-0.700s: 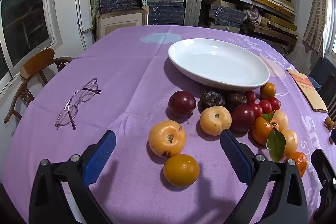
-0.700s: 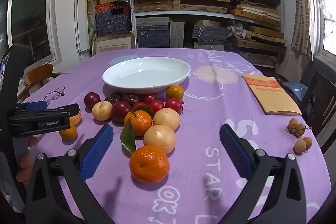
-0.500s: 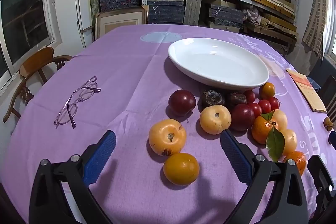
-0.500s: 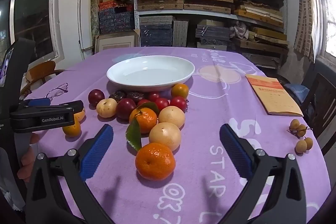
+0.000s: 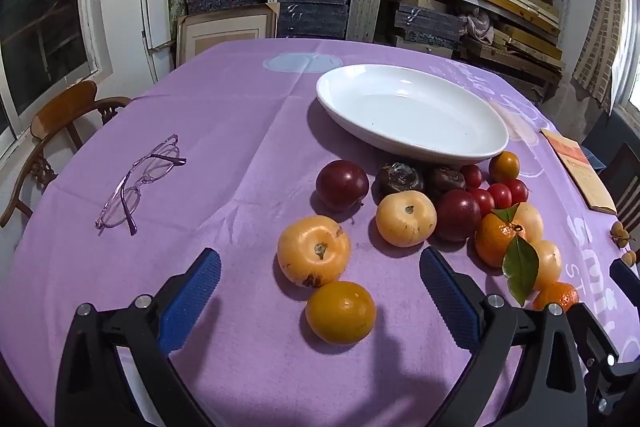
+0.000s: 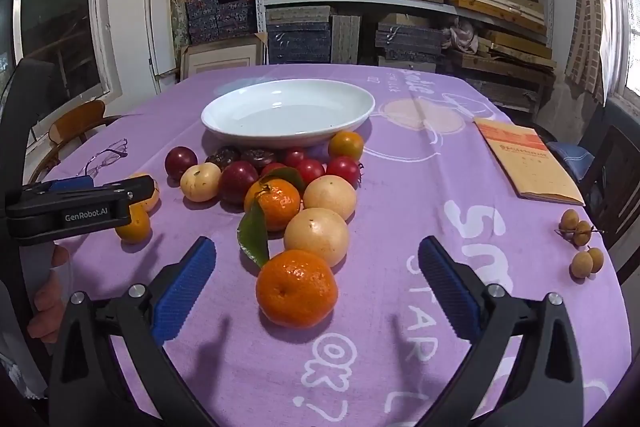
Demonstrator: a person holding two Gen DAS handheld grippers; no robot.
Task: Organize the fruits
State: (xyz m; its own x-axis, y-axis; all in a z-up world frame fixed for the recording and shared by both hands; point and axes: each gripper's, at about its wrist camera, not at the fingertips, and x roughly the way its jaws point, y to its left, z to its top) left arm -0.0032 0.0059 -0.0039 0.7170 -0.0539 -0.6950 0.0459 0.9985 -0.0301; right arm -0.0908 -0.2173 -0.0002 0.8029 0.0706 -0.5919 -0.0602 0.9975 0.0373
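The fruits [image 6: 276, 195] lie heaped on the purple cloth [image 6: 400, 227] just before the empty white dish [image 6: 288, 115]. A mandarin [image 6: 296, 287] sits just ahead of the right gripper [image 6: 316, 267], an orange fruit [image 5: 340, 311] between the left gripper's [image 5: 320, 279] jaws. Both grippers gape wide, holding nothing.

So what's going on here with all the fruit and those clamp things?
A person is holding a two-finger gripper in each hand over a table with a purple cloth, about to sort fruit. Both the left gripper and the right gripper are open and hold nothing. The nearest fruit to the left one is a small orange-yellow fruit; a mandarin sits in front of the right one. The white dish behind the pile has no fruit in it.
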